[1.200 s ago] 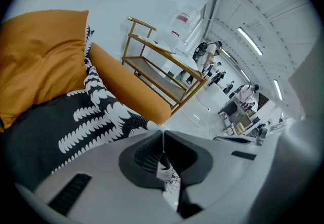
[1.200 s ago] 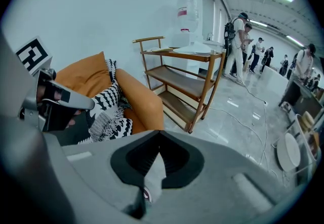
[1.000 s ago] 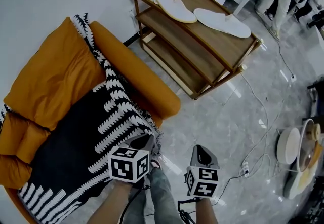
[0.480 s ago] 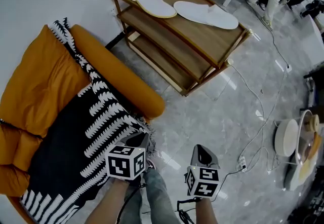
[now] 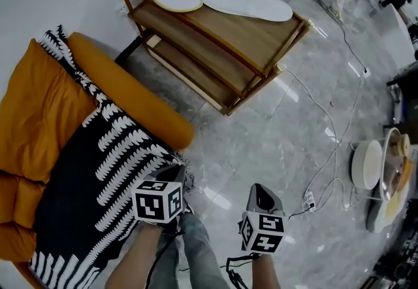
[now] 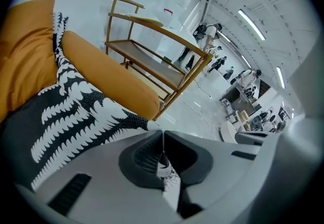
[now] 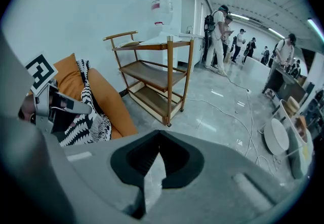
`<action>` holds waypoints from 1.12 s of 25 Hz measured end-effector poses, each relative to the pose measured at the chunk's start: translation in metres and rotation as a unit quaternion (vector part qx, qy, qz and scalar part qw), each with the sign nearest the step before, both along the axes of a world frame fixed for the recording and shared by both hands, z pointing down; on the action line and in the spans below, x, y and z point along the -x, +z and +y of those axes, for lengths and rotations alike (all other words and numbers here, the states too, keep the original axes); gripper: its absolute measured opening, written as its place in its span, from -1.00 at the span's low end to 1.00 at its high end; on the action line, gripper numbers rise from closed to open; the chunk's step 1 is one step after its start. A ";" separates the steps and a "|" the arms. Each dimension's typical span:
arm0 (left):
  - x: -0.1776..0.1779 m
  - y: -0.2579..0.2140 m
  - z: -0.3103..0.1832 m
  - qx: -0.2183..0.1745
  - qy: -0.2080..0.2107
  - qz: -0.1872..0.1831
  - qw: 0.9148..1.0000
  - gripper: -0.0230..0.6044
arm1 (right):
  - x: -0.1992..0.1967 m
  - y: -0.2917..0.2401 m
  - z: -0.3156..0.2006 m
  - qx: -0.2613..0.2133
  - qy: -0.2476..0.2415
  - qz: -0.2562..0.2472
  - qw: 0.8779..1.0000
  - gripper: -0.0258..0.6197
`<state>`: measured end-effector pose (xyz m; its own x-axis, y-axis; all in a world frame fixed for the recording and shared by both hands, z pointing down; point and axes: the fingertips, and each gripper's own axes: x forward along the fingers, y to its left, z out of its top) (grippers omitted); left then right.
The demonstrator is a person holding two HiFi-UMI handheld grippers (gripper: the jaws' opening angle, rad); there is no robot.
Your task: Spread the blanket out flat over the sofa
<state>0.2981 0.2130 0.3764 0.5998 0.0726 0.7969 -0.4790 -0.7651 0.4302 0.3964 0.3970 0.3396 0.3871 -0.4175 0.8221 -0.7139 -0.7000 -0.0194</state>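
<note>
A black blanket with white feather-like stripes (image 5: 98, 170) lies over the seat and right armrest of the orange sofa (image 5: 39, 111). Its fringed front corner hangs off the seat edge. My left gripper (image 5: 177, 171) is at that corner, shut on the blanket's edge. In the left gripper view the jaws (image 6: 163, 133) meet at the tips and patterned fabric shows in the gap behind them, with the blanket (image 6: 66, 116) spreading away to the left. My right gripper (image 5: 260, 191) hovers over bare floor to the right of the sofa. It is shut (image 7: 159, 134) with nothing in it.
A three-tier wooden rack (image 5: 215, 39) stands right of the sofa with white slippers (image 5: 245, 3) on its top shelf. Cables (image 5: 326, 124) and a power strip (image 5: 309, 201) lie on the marble floor. Round white dishes (image 5: 367, 165) sit at far right. People (image 7: 220, 35) stand far back.
In the head view the sofa and rack have slid up and to the left. Both grippers keep their places low in the picture, the left one staying at the blanket's corner.
</note>
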 end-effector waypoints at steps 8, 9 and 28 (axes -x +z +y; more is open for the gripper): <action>-0.017 0.019 0.007 -0.001 0.008 -0.007 1.000 -0.89 | -0.012 0.006 0.014 0.007 0.009 -0.004 1.000 -0.91; -0.017 0.021 0.008 -0.001 0.009 -0.007 1.000 -0.89 | -0.013 0.007 0.015 0.007 0.009 -0.004 1.000 -0.91; -0.014 0.039 0.005 -0.002 0.005 -0.023 1.000 -0.89 | -0.028 0.012 0.019 -0.007 0.041 -0.023 0.999 -0.91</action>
<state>0.3118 0.2184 0.4157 0.5620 0.0757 0.8237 -0.4905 -0.7713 0.4056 0.4243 0.4162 0.3514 0.3820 -0.3985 0.8338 -0.6526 -0.7552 -0.0619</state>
